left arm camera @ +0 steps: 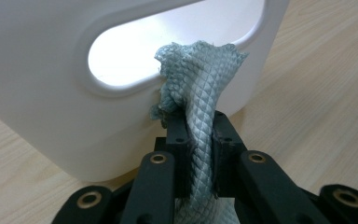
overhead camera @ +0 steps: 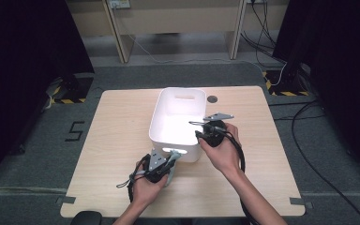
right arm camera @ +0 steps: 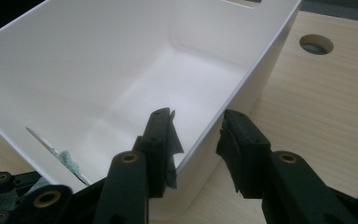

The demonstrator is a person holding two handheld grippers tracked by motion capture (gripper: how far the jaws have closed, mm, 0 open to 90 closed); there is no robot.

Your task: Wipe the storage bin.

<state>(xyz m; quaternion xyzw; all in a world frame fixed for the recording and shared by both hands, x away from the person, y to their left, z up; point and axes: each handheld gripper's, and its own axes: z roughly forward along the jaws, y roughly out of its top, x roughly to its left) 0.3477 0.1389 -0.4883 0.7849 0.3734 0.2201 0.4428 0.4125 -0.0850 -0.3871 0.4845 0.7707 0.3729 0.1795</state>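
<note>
L gripper (left arm camera: 200, 140) clenched on teal-grey waffle cloth (left arm camera: 200, 93), cloth's top end poking at handle slot of white bin (left arm camera: 37, 93), near end wall. R gripper (right arm camera: 196, 140) released, jaws astride bin's right rim, one inside, one outside, not pressing. Bin on wooden table (overhead camera: 117, 131), centre. Cable hole (overhead camera: 212, 99) just beyond bin's far end.

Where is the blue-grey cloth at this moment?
The cloth is clamped in the left gripper, at the handle slot of the white bin on its near wall.
</note>
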